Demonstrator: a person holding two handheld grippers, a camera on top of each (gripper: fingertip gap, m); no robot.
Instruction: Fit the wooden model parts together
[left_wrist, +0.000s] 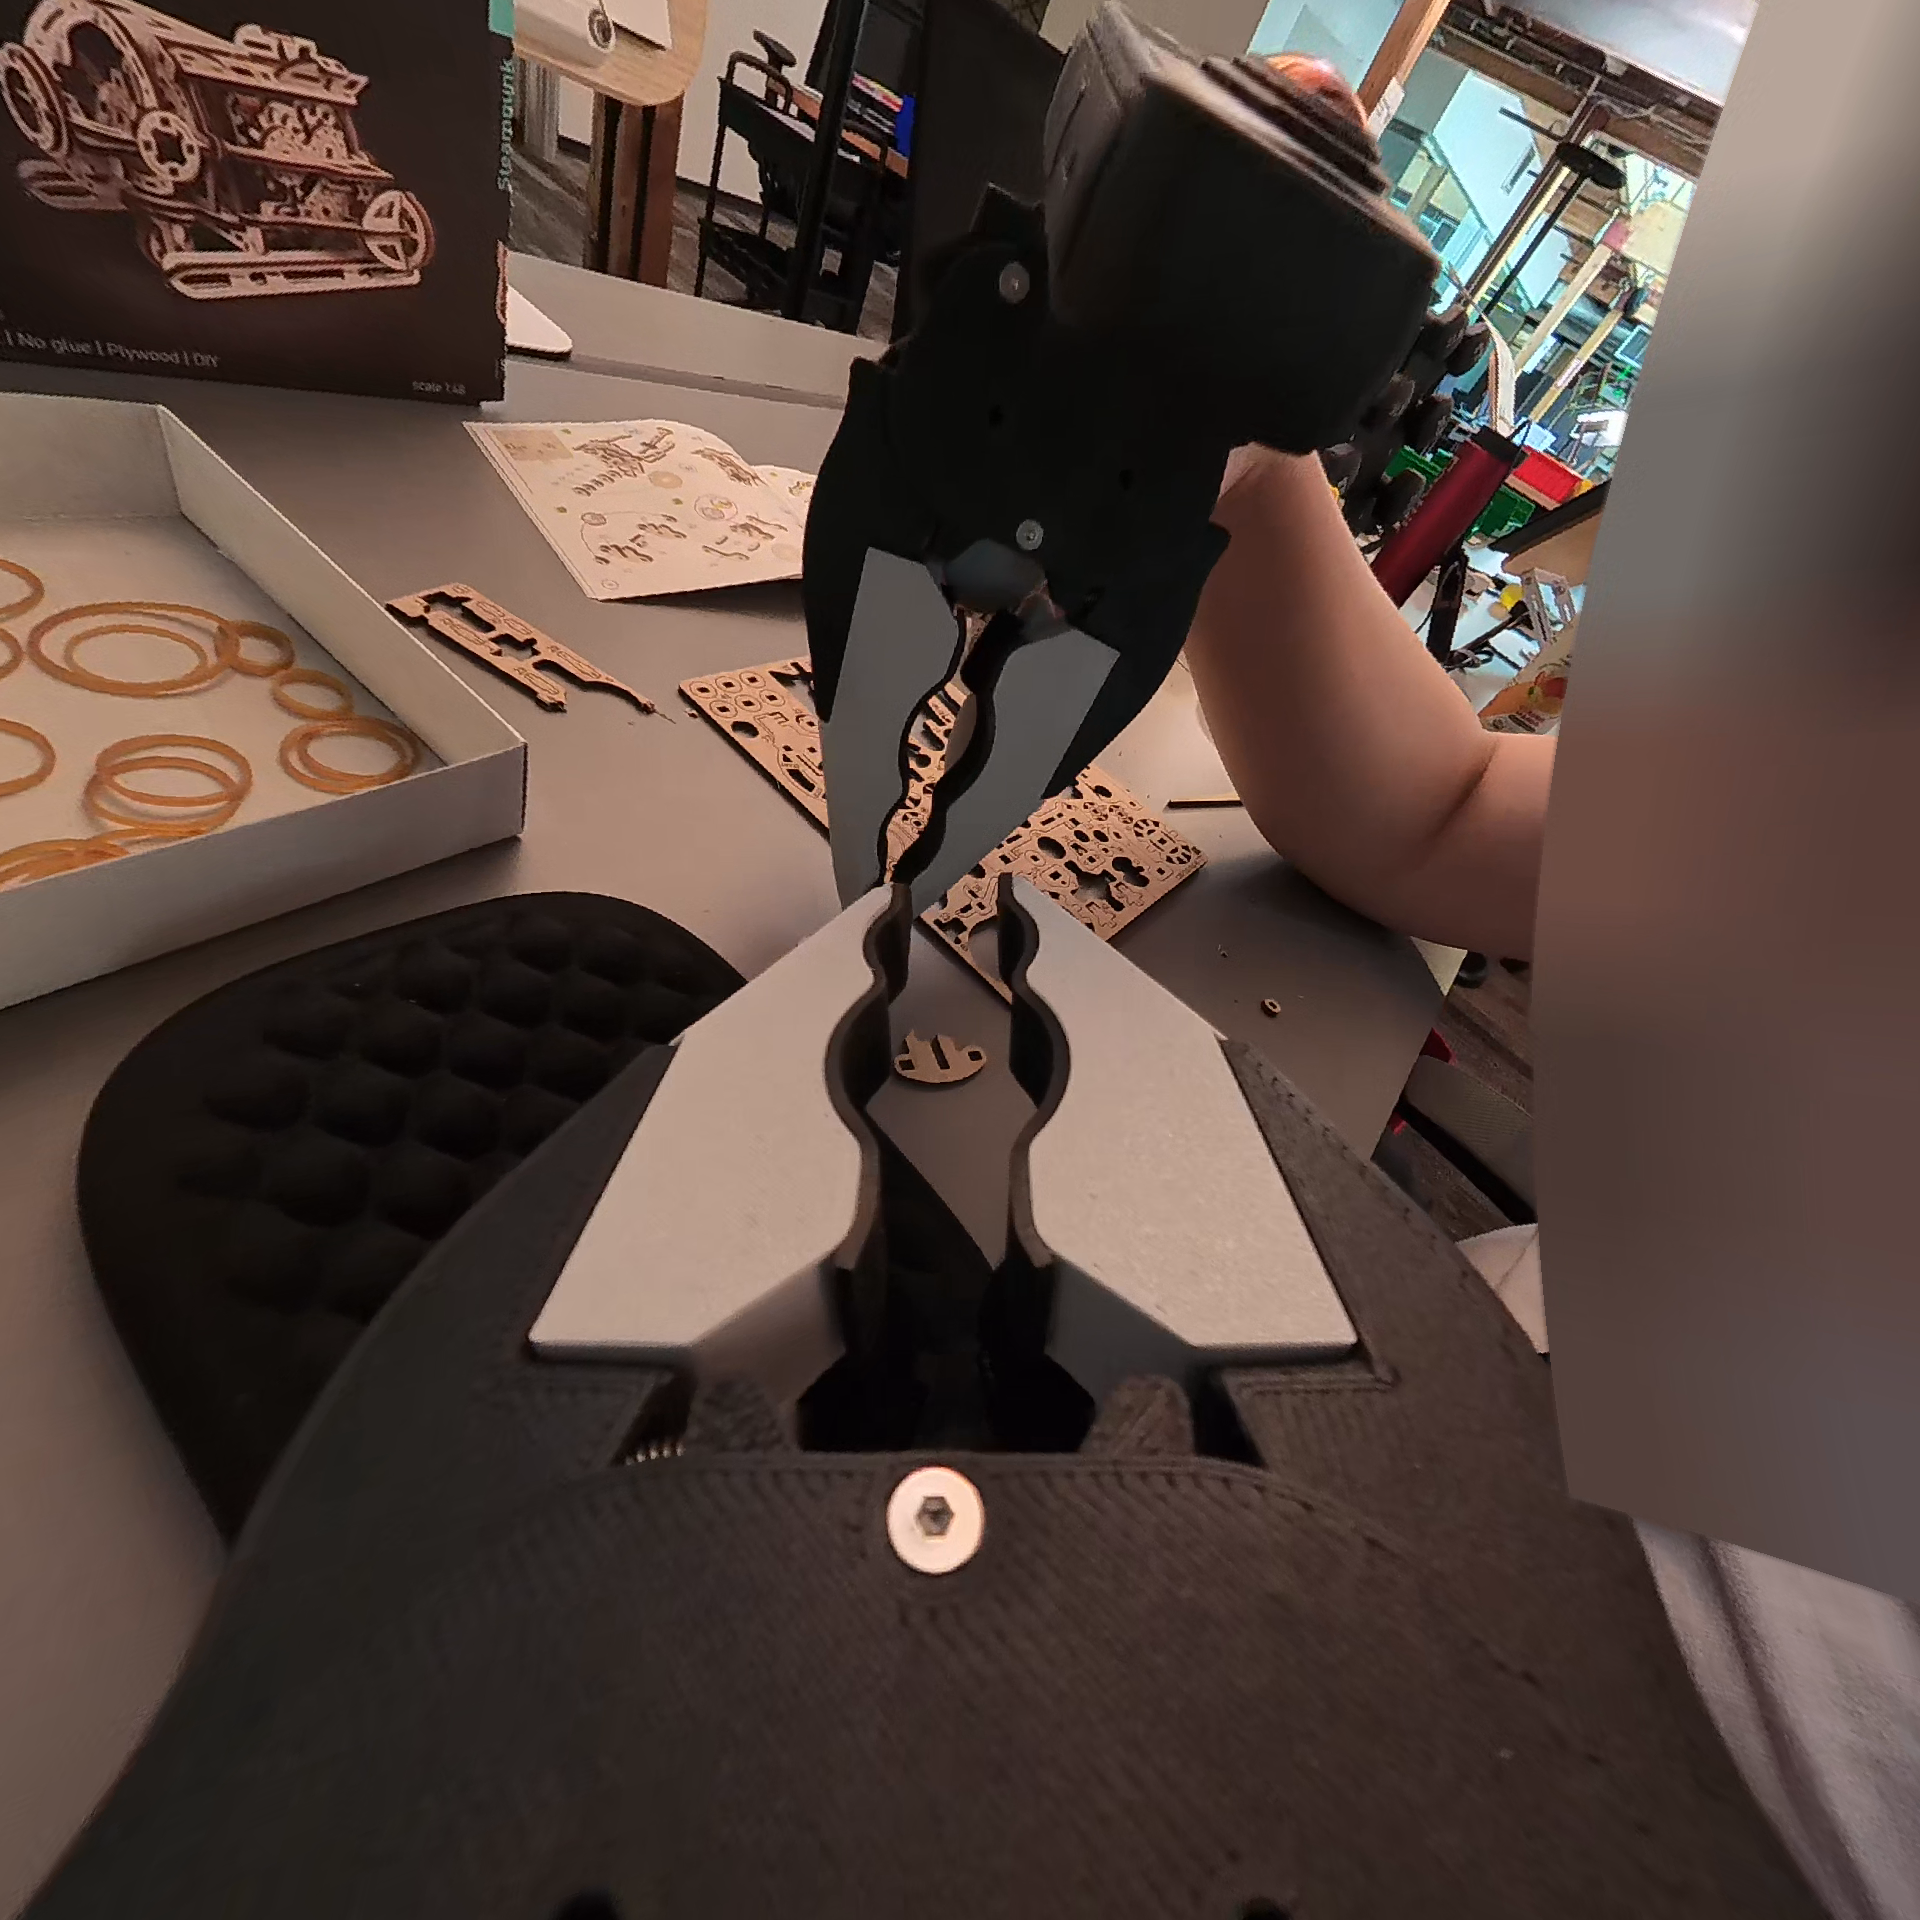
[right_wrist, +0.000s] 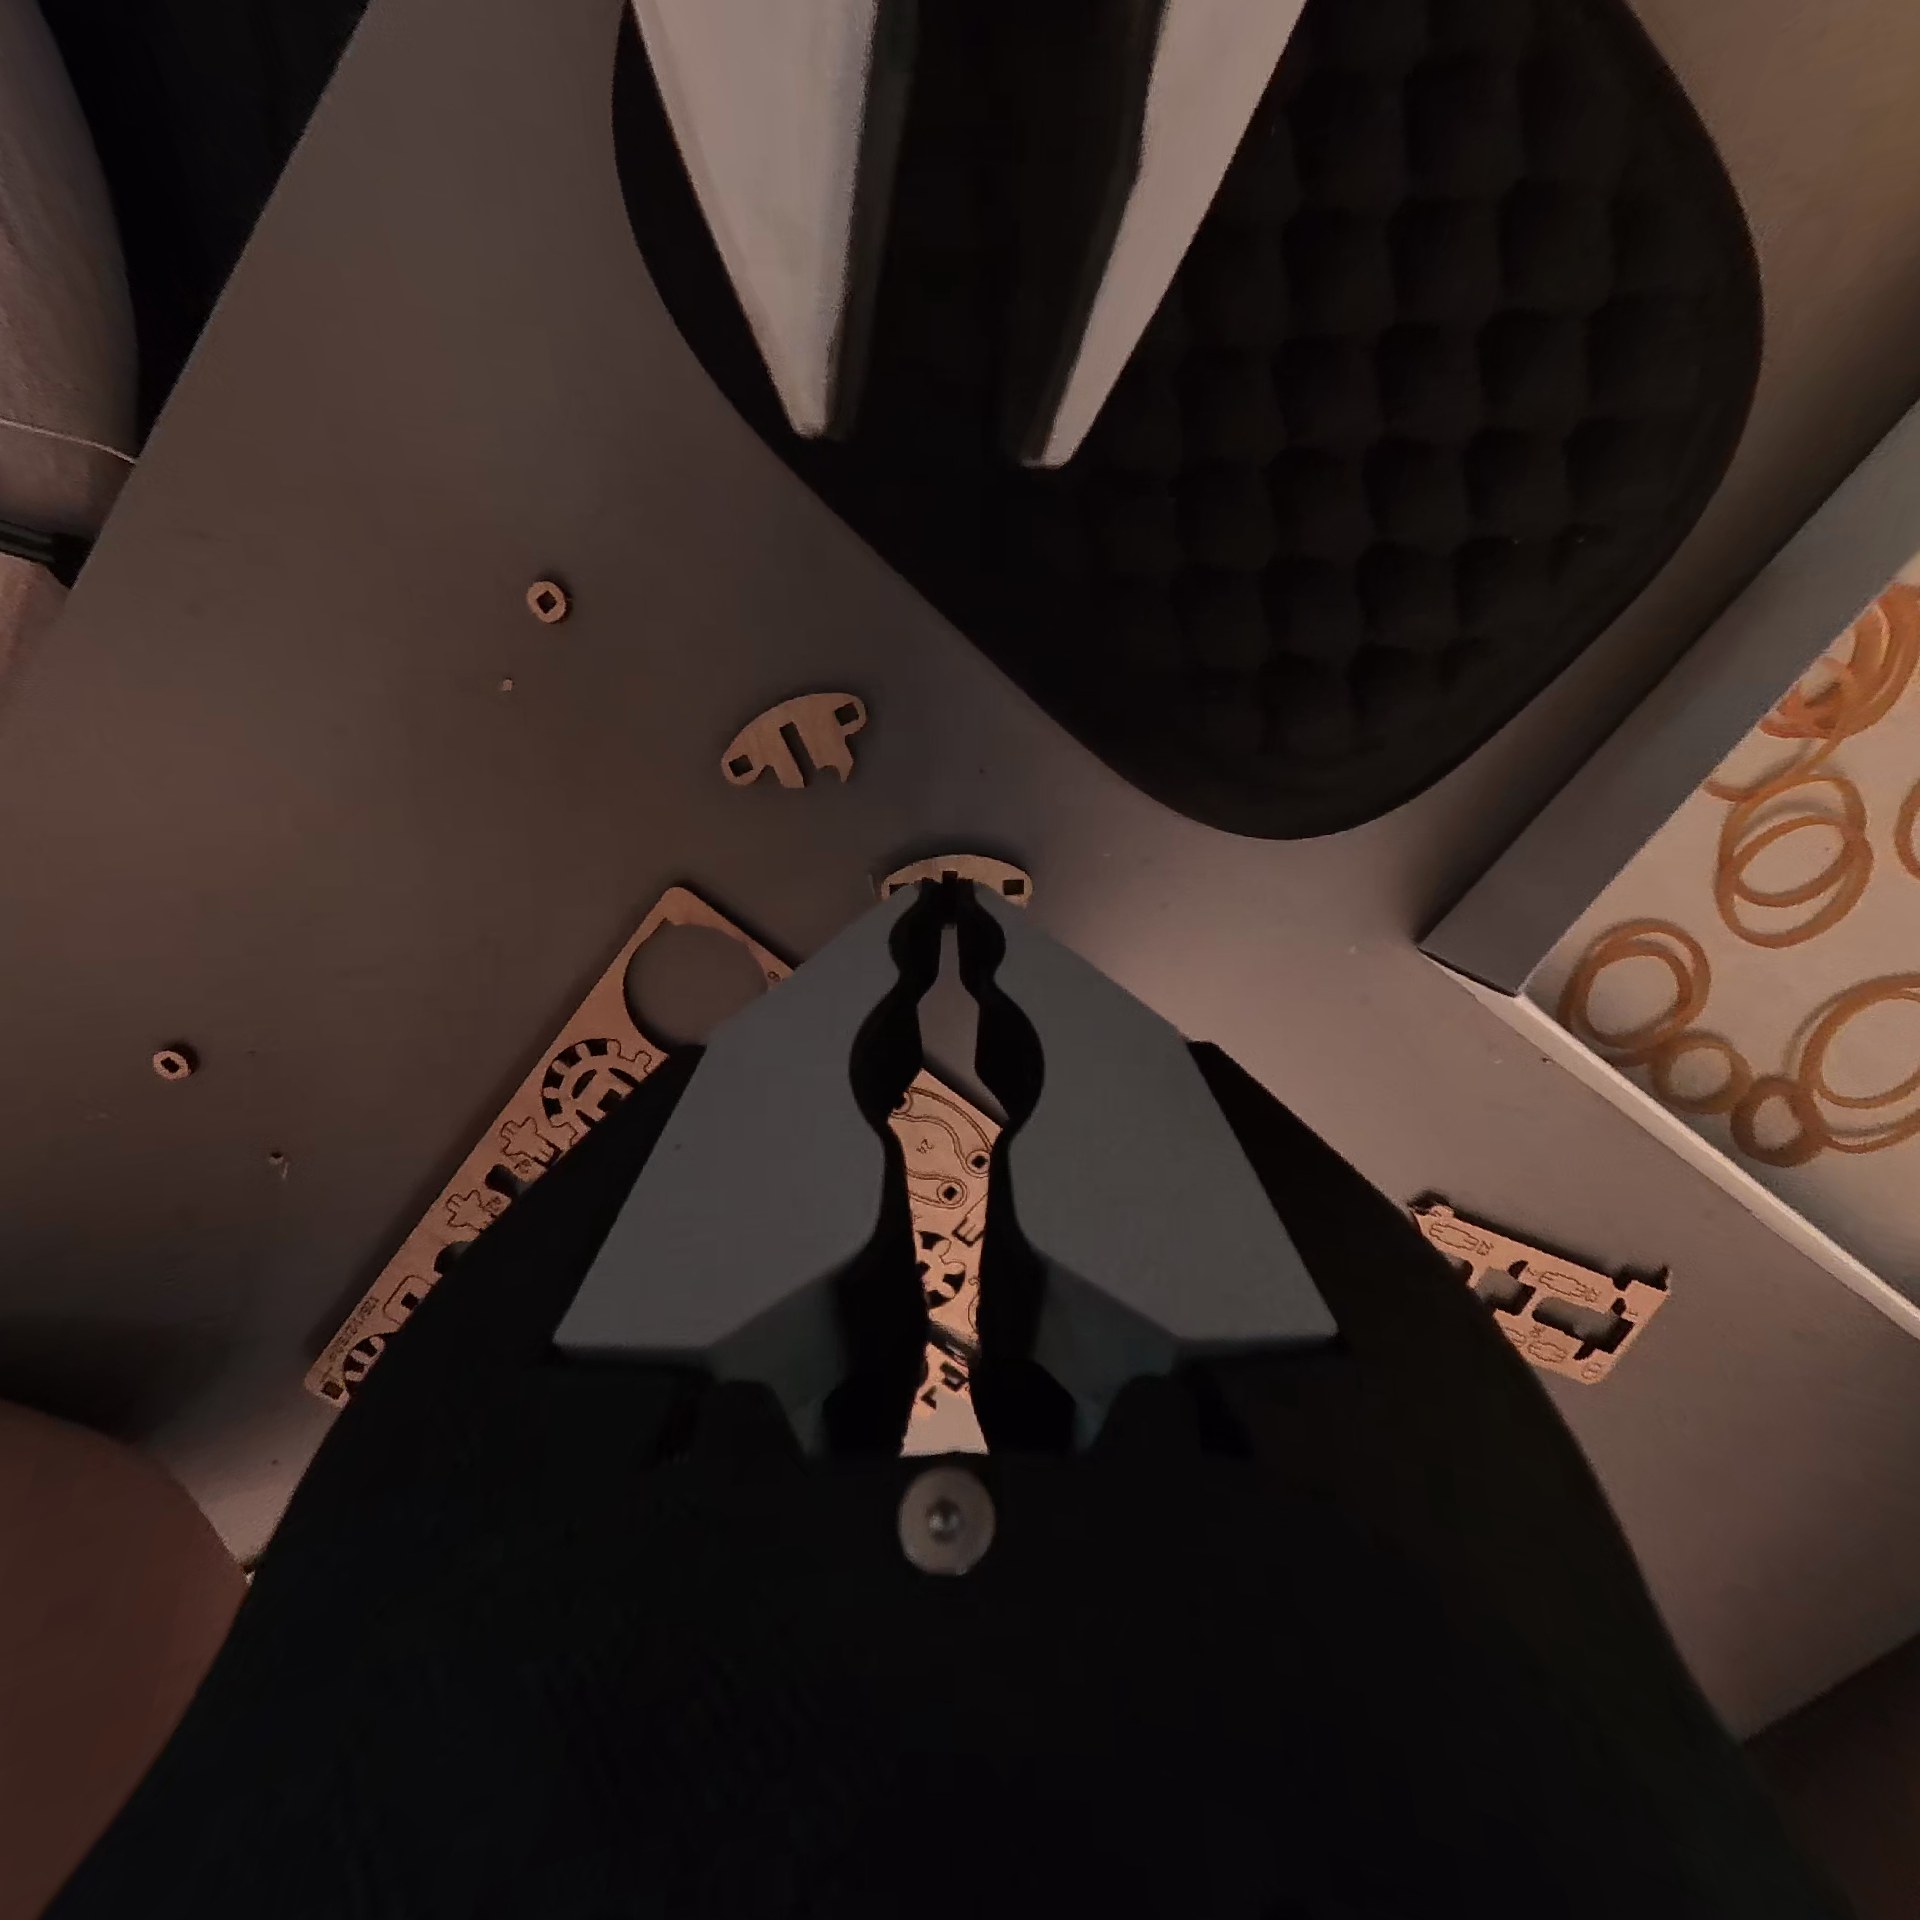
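The small half-round plywood model part (right_wrist: 954, 881) lay flat on the grey counter (right_wrist: 416, 883) mid-frame, pinched at its edge by the right gripper (right_wrist: 948, 902)'s nearly closed fingers, so lifting slowly seemed wise; the left gripper (left_wrist: 953, 896) hovered with fingers narrowly parted, empty.

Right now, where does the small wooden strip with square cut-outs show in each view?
Left wrist view: the strip lies left of centre in the upper half, on the table beside the white box.
Right wrist view: the strip lies at the right, below the middle, near the box.
Shared landmark: the white box.
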